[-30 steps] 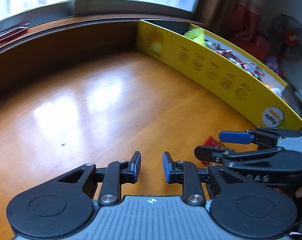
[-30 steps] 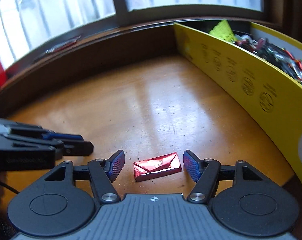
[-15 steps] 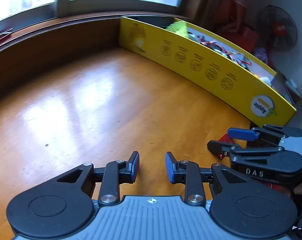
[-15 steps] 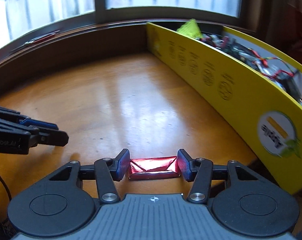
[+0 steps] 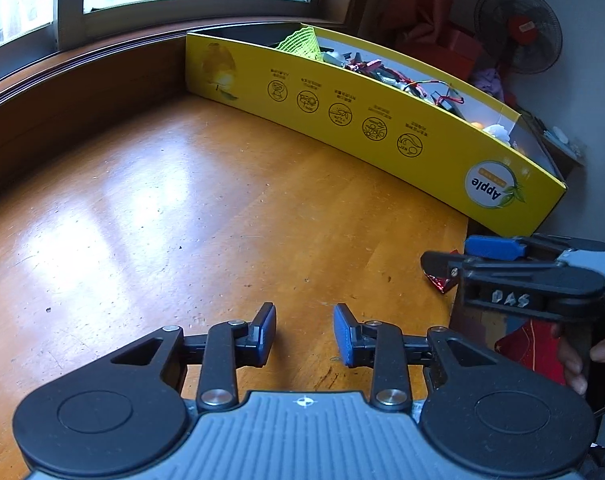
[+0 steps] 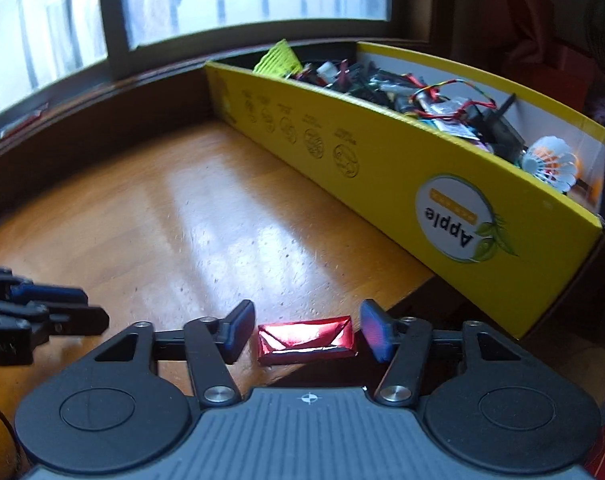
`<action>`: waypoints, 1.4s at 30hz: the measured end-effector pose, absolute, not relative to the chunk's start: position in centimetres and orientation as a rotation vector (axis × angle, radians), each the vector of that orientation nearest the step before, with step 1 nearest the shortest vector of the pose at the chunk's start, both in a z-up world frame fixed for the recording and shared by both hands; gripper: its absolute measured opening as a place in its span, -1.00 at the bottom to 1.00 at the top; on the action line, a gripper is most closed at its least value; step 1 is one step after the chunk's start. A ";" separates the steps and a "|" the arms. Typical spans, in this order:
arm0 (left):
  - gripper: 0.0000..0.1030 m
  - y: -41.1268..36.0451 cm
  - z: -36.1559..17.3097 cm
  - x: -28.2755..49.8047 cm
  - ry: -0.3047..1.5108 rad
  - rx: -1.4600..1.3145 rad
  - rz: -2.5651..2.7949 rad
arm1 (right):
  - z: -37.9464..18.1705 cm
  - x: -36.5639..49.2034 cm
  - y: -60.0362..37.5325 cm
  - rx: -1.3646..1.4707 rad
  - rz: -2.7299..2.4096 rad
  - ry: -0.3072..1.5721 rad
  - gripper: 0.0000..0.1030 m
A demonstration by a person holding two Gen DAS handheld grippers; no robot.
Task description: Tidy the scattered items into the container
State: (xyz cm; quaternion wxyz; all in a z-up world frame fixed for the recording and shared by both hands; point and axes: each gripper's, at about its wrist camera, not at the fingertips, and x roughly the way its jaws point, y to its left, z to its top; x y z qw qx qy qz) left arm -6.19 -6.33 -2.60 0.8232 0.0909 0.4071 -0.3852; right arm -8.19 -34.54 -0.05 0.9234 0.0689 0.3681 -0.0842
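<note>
Red foil is what you have between your right gripper (image 6: 305,330) fingers: the folded red foil packet (image 6: 306,340) lies crosswise in the gap, but a sliver of space shows at each end. Half a second ago the pads pressed on both ends; now the jaws are opening and the packet sits loose between them, at the near edge of the desk (image 6: 206,216). A second ago it lay on the wood with the fingers wider apart.

Your left gripper (image 5: 303,332) is narrow and empty over bare desk, its jaws opening, a little wider than before. From that camera your right gripper sits at 3 o'clock, with one corner of the packet peeking out beneath its fingers.

Since the earlier frames the yellow box (image 6: 402,168) fills more of both views; from the right wrist it runs from 12 o'clock to 3 o'clock, already holding wires, a yellow-green mesh piece and a white shuttlecock (image 6: 552,162).
</note>
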 end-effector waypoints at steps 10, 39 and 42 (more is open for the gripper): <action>-0.27 -6.2 -2.4 -6.5 0.856 0.190 -0.828 | -0.2 -8.0 -34.4 0.152 -0.203 0.829 0.56; -0.21 -6.7 -2.1 -6.5 0.866 0.202 -0.852 | 0.3 -9.7 -36.5 0.319 -0.211 0.809 -0.84; -0.20 -7.1 -1.9 -6.3 0.865 0.210 -0.855 | 0.3 -9.6 -36.8 0.353 -0.211 0.814 -0.84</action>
